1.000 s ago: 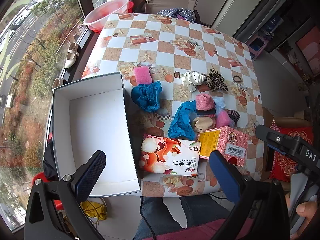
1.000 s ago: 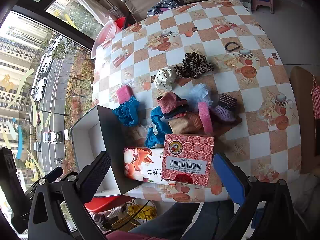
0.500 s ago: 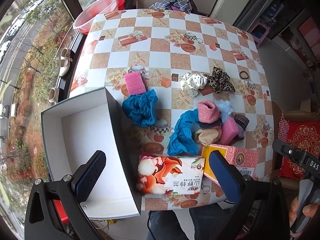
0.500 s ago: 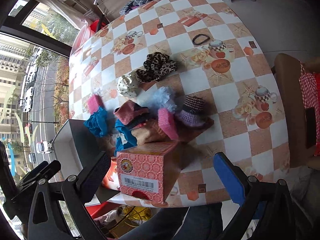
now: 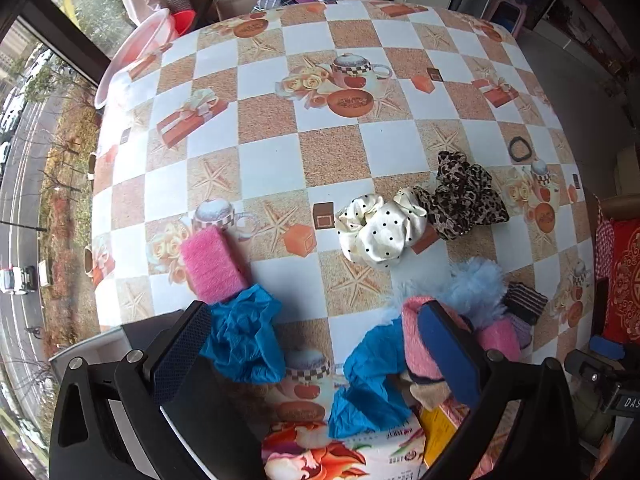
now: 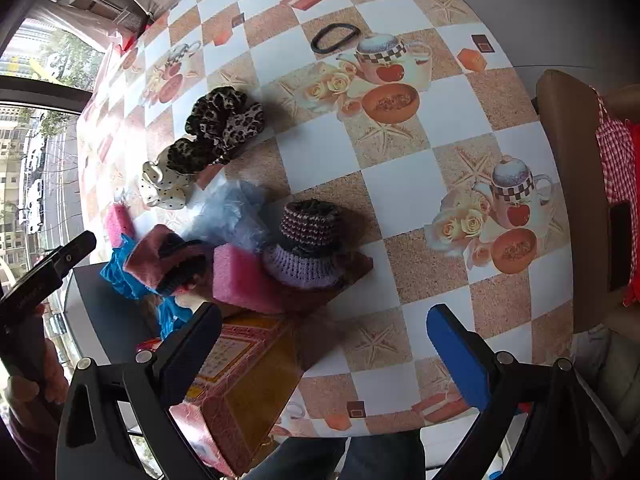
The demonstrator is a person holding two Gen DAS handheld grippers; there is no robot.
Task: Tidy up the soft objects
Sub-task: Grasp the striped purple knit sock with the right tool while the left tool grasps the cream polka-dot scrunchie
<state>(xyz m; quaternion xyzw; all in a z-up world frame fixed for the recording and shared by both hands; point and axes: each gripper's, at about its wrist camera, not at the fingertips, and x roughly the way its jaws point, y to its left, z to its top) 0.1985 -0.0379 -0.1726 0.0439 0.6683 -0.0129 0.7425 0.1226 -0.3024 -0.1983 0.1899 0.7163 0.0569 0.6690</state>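
Beside blue cloth [image 5: 244, 344], pink sponge [image 5: 212, 264], tissue pack [image 5: 344, 454]

Right gripper body [image 5: 624, 402]: white letters "DAS", cut off at the frame edge.
Tissue pack [image 5: 340, 456]: small printed characters, seemingly Chinese, too blurred to read.

Soft daylight enters from the window [image 5: 48, 92] on the left; the table [image 5: 320, 152] is evenly bright — shadows faint; fisheye bending warps the edges; corners go black; focus stays fairly sharp.
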